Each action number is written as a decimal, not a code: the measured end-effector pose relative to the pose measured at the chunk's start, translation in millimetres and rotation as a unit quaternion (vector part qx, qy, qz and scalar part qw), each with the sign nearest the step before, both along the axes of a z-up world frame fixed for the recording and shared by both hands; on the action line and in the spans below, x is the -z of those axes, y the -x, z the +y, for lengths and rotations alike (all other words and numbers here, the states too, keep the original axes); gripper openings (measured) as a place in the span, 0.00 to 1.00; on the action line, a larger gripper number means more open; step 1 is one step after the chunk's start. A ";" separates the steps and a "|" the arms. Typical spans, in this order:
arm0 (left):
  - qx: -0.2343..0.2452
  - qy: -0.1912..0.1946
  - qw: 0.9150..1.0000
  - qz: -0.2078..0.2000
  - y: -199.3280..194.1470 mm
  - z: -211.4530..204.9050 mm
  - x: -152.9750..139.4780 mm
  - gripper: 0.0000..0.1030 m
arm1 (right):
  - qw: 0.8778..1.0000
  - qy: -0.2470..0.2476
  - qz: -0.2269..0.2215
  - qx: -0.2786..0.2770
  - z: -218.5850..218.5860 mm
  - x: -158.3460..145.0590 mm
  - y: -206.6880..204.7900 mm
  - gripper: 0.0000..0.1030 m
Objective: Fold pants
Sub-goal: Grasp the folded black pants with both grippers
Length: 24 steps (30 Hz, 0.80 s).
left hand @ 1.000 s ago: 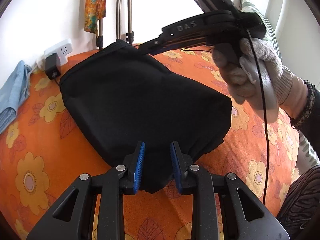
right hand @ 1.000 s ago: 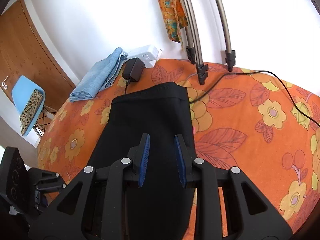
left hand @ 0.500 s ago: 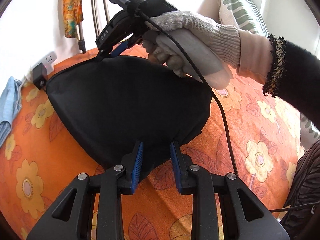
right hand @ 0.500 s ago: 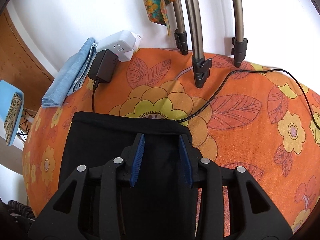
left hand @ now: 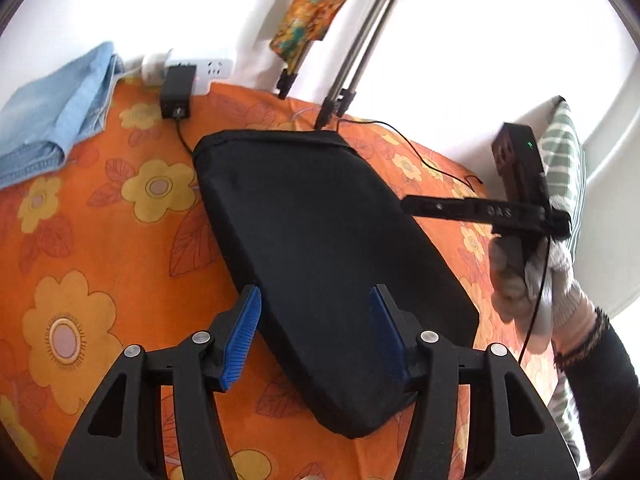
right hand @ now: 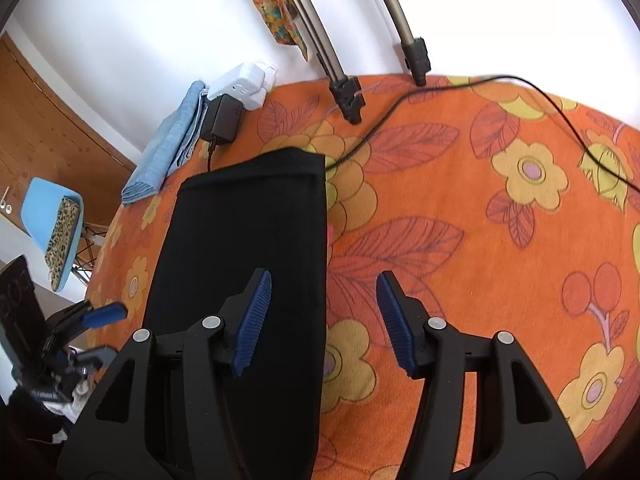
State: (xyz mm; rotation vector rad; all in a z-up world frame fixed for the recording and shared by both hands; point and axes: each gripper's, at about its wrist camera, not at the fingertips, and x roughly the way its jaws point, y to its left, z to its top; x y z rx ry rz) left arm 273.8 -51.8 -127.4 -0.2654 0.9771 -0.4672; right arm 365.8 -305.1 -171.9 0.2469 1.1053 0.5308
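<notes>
Black pants [left hand: 320, 240] lie folded flat on the orange flowered bed cover [left hand: 100, 240]. My left gripper [left hand: 314, 334] hovers over their near end. Its jaws are opening, and the blue pads stand clear of the cloth on either side. In the right wrist view the pants [right hand: 248, 220] run away from me. My right gripper [right hand: 325, 320] is above their right edge, its jaws also opening and pressing on nothing. A gloved hand [left hand: 520, 276] holds the right gripper [left hand: 440, 206] off the pants' right side. The left gripper [right hand: 100, 316] shows at the lower left.
Folded blue denim [left hand: 52, 120] lies at the far left by a white power strip [left hand: 208, 70] with a black adapter [left hand: 178, 92]. Tripod legs [right hand: 348, 92] and a black cable [right hand: 540, 92] cross the far side. A striped pillow [left hand: 560, 160] is on the right, and a blue chair [right hand: 52, 224] stands beyond the bed.
Both grippers have let go of the black cloth and opened wider. The right hand has swung from the pants' far edge to their right side. The pants now lie flat.
</notes>
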 end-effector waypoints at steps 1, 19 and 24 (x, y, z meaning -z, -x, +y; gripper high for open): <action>-0.012 0.000 1.000 0.009 -5.3 1.6 5.4 0.54 | 1.000 -0.005 0.006 -0.005 0.0 4.6 2.2 0.56; -0.037 0.009 0.999 0.029 -40.7 -9.1 41.6 0.52 | 0.996 -0.042 -0.001 -0.077 26.4 23.5 18.9 0.43; -0.052 0.004 0.998 0.020 -44.4 -8.4 43.1 0.25 | 0.996 -0.052 0.004 -0.072 33.5 28.3 18.9 0.26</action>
